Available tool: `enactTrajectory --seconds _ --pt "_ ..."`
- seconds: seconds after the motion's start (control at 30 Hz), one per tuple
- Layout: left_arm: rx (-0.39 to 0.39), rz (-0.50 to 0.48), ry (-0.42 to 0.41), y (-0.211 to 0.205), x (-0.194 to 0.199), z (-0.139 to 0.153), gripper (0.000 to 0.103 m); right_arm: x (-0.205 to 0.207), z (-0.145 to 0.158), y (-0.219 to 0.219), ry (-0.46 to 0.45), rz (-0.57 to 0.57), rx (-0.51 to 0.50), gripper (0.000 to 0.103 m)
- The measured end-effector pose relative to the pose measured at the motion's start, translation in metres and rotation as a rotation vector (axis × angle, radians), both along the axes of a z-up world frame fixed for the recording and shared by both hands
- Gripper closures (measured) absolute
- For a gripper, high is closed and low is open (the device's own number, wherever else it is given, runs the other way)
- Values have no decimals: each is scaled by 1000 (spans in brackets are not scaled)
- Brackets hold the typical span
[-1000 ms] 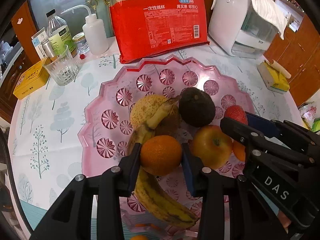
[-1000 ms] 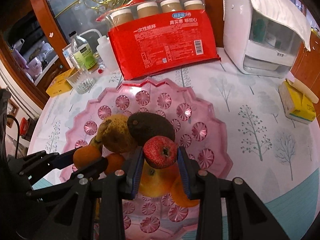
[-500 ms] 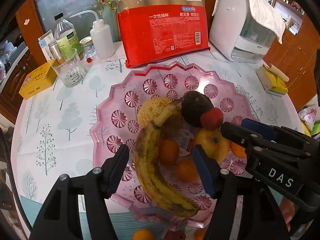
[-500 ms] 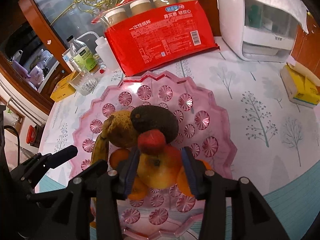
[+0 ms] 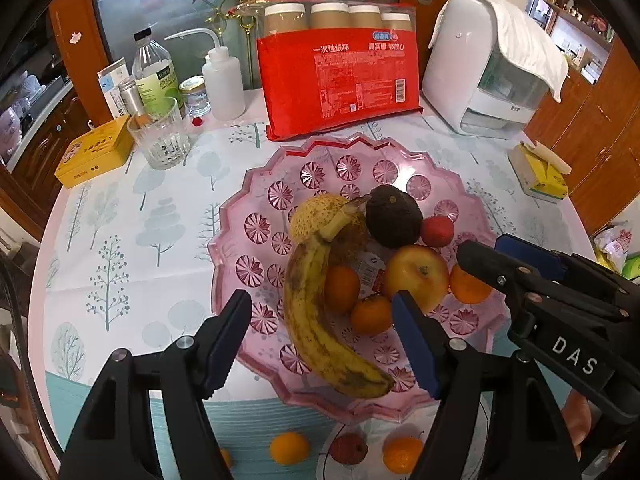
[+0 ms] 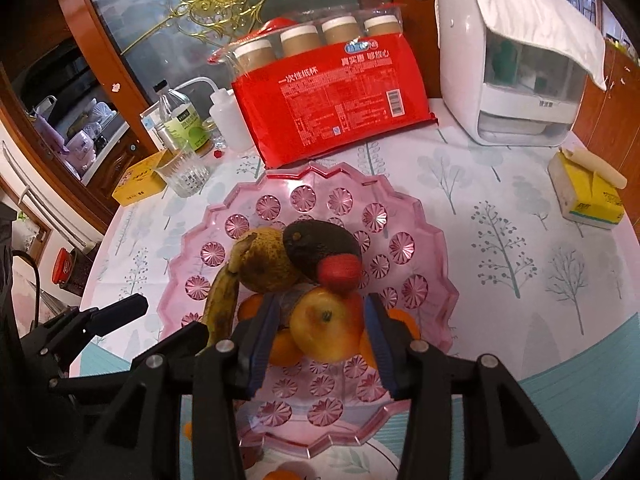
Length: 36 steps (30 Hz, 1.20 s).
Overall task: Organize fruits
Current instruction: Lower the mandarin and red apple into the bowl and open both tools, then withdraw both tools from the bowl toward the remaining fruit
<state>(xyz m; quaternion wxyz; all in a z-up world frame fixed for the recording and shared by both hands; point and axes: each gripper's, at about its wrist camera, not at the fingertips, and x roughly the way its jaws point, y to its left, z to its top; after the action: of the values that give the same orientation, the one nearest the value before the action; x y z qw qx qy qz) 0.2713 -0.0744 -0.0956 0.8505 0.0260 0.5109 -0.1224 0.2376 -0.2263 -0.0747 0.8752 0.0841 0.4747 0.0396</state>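
Nearest, loose tangerines (image 5: 289,447) are lying outside the pink fruit tray (image 5: 236,256). The left gripper (image 5: 322,338) is opening, empty; the right gripper (image 6: 322,344) is standing parted, holding nothing. The red fruit (image 6: 340,273) perching on the avocado (image 6: 316,246) risks rolling.
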Motion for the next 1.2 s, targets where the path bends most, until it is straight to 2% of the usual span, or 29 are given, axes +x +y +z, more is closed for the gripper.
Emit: enactTrajectory --seconds 0.73,1.2 --pt "-52 -10 -89 26 -52 59 28 -59 55 19 -93 -13 -44 58" --pt "-57 -26 -185 72 -91 100 24 -104 88 44 -147 -13 -61 58"
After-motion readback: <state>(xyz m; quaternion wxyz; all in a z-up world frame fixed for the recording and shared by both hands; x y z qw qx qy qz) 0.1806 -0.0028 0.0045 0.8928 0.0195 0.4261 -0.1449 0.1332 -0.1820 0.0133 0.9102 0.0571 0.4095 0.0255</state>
